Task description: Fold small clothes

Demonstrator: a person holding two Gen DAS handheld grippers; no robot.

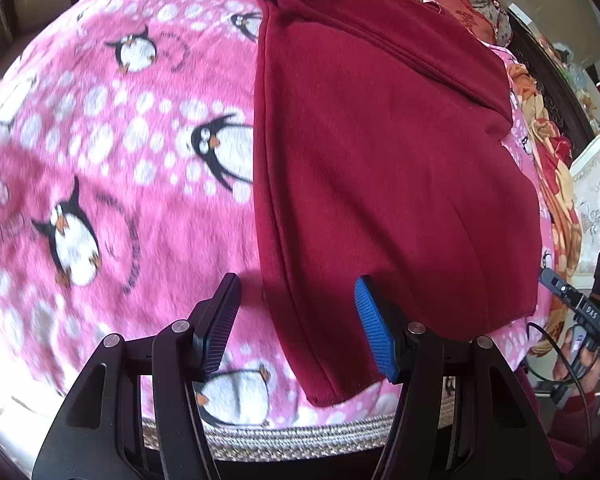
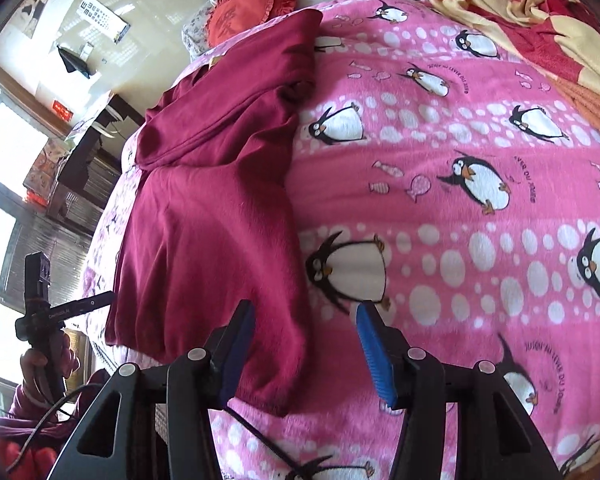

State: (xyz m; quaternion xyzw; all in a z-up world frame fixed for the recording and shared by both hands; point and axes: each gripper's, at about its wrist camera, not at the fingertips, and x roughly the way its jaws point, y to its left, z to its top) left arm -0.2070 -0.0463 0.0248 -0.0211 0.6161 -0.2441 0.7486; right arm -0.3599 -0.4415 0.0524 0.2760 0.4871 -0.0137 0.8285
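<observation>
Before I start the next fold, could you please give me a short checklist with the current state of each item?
1. Left tool open and empty: ok.
2. Right tool open and empty: ok.
3. Maroon garment lying on the penguin blanket, already folded lengthwise: ok.
4. Near hem within the left tool's reach: ok, its edge lies between the fingers.
5. Top end flat: not ok, the folded-over part is bunched.
6. Fabric layers aligned underneath: cannot tell.
</observation>
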